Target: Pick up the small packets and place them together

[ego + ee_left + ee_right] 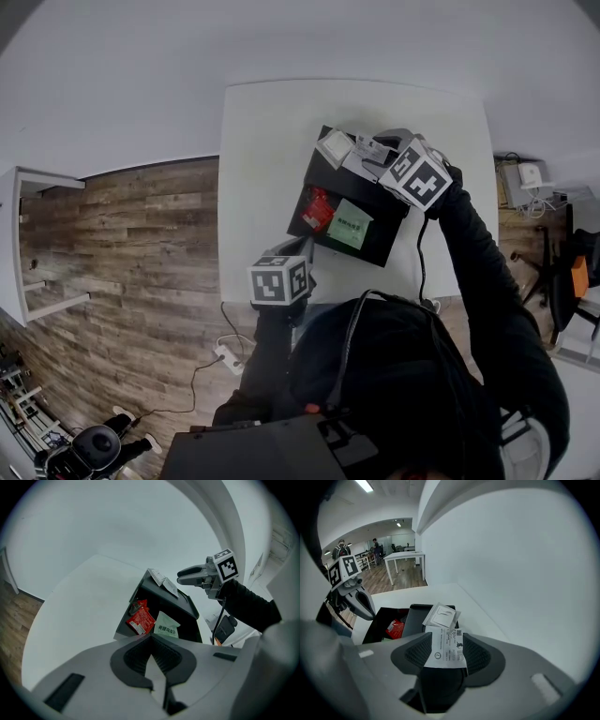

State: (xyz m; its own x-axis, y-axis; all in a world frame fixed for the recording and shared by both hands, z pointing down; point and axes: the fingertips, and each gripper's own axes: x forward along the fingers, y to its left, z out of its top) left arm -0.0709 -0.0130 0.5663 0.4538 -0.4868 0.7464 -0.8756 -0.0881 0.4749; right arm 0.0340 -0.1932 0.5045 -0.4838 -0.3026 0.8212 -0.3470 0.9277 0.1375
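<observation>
A black tray (309,180) lies on the white table (258,169). In it are a red packet (318,210) and a green packet (350,225). Two white packets (335,147) rest on its far corner. My right gripper (373,157) hovers over that corner. In the right gripper view a printed white packet (447,648) lies between its wide-apart pads, just behind another white packet (442,616). My left gripper (289,261) stays at the table's near edge, shut and empty. From there the red packet (140,619) and green packet (166,625) show just ahead of it.
Wooden floor (131,272) runs along the table's left side, with a white shelf (28,244) beyond it and a power strip (228,356) below. A black device on a cable (225,627) sits right of the tray. Far tables and people show in the right gripper view.
</observation>
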